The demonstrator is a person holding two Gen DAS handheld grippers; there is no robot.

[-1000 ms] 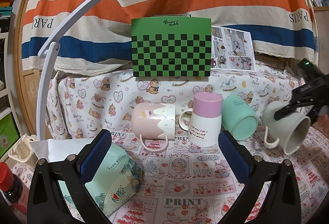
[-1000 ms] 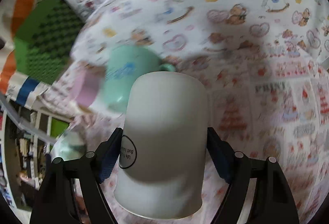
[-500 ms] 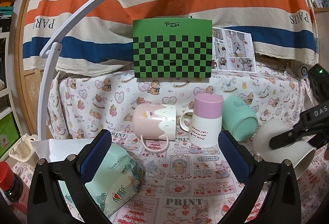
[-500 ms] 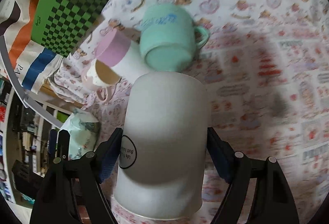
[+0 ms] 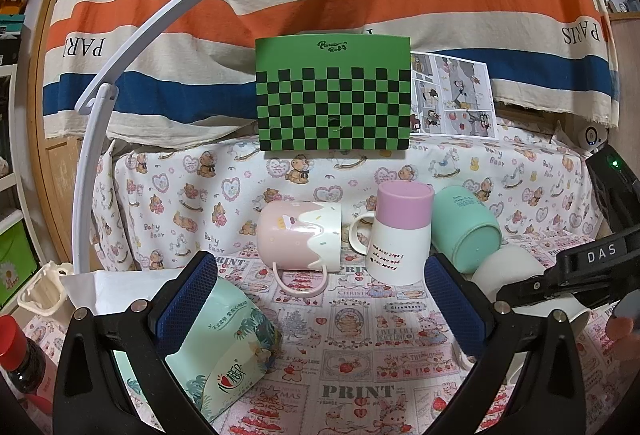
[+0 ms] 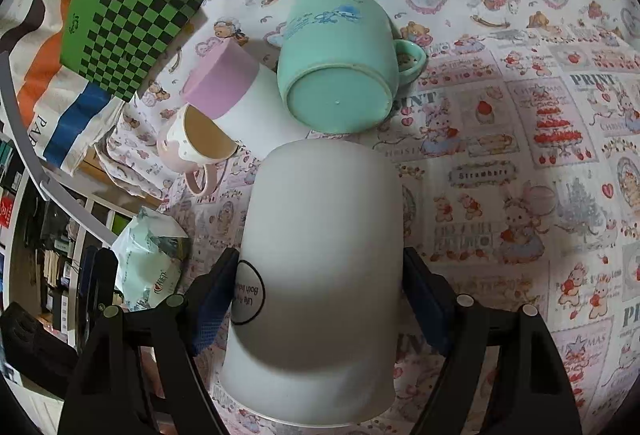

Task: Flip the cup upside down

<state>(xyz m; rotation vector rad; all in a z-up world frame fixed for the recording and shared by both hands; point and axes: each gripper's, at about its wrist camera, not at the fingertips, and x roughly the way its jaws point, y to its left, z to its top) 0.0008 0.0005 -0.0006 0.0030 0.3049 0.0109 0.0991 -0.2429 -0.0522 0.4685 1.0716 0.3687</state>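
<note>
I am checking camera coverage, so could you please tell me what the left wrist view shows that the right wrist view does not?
Only the left wrist view shows the red-capped bottle and the open, empty left tool.

Only the right wrist view shows the teal cup's handle and the round label on the white cup.

Both show the right tool shut on the white cup, plus the checkerboard.
</note>
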